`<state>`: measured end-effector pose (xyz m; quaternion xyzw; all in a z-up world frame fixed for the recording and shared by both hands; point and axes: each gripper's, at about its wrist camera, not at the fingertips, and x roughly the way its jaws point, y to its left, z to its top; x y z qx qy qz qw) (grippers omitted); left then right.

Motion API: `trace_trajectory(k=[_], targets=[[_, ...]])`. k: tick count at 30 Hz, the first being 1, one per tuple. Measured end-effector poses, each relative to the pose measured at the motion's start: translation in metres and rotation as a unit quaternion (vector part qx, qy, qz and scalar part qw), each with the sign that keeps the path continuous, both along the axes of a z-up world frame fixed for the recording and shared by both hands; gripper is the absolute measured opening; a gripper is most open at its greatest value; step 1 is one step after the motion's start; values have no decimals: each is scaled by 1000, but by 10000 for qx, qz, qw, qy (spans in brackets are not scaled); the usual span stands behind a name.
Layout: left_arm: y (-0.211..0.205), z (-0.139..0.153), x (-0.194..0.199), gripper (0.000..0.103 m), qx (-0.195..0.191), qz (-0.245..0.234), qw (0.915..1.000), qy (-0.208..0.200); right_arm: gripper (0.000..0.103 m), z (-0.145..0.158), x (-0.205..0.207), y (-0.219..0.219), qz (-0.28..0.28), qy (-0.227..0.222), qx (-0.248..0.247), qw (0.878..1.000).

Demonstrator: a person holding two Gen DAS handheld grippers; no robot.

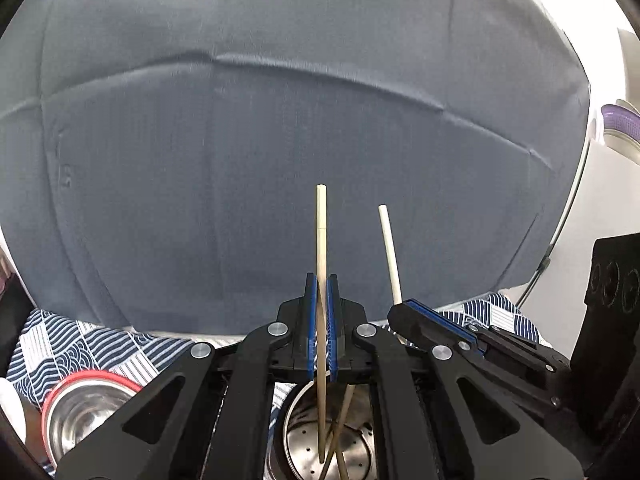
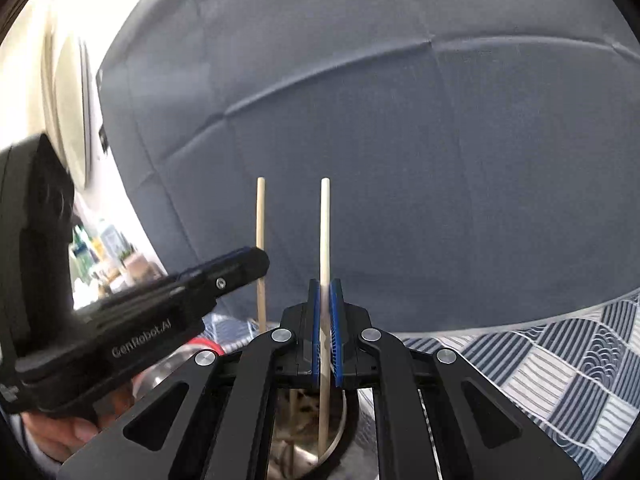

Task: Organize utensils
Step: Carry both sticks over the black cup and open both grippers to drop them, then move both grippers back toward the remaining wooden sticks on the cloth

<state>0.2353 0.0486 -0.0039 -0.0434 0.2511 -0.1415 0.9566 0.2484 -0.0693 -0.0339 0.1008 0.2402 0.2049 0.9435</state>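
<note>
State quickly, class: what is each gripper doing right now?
Left gripper: shut on a wooden chopstick over the steel utensil holder.
Right gripper: shut on a pale chopstick.

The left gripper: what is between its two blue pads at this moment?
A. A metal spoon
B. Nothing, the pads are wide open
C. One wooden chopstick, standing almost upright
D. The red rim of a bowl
C: in the left wrist view the left gripper is shut on one wooden chopstick, whose lower end reaches down into the perforated metal holder below it.
</note>
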Motion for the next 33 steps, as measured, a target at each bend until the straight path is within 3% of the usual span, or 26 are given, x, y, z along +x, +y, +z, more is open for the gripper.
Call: trace_trajectory(k=[10, 11, 13, 14, 15, 17, 19, 22, 24, 26, 28, 30, 33], targets=[[1, -7, -21, 8, 221, -37, 9997, 73, 9, -1, -33, -15, -262, -48, -435, 9987], [3, -5, -23, 10, 227, -25, 9997, 61, 9, 2, -34, -16, -307, -70, -441, 9985], [8, 1, -29, 36, 241, 62, 9997, 8, 9, 8, -38, -20, -446, -138, -453, 9979], [10, 5, -34, 38, 224, 94, 9997, -56, 15, 11, -40, -21, -518, -162, -462, 9975], [12, 9, -37, 42, 225, 136, 9996, -67, 28, 14, -42, -24, -587, -185, -467, 9970], [16, 15, -42, 50, 178, 200, 9996, -82, 39, 20, -47, -29, -756, -291, -461, 9956], [20, 19, -47, 61, 153, 258, 9995, -121, 39, 27, -51, -33, -846, -318, -461, 9948], [27, 25, -56, 70, 164, 349, 9991, -180, 48, 33, -59, -42, -974, -350, -478, 9935], [30, 26, -60, 79, 198, 400, 9989, -114, 59, 37, -65, -47, -1072, -323, -493, 9925], [33, 26, -65, 81, 188, 462, 9987, -76, 70, 40, -69, -51, -1167, -245, -519, 9915], [36, 27, -69, 89, 175, 542, 9984, -36, 73, 41, -73, -55, -1210, -156, -498, 9913], [38, 26, -76, 95, 156, 615, 9980, -27, 82, 41, -77, -59, -1249, -90, -525, 9907], [41, 22, -84, 97, 201, 721, 9972, 22, 85, 38, -81, -63, -1226, 68, -567, 9908]])
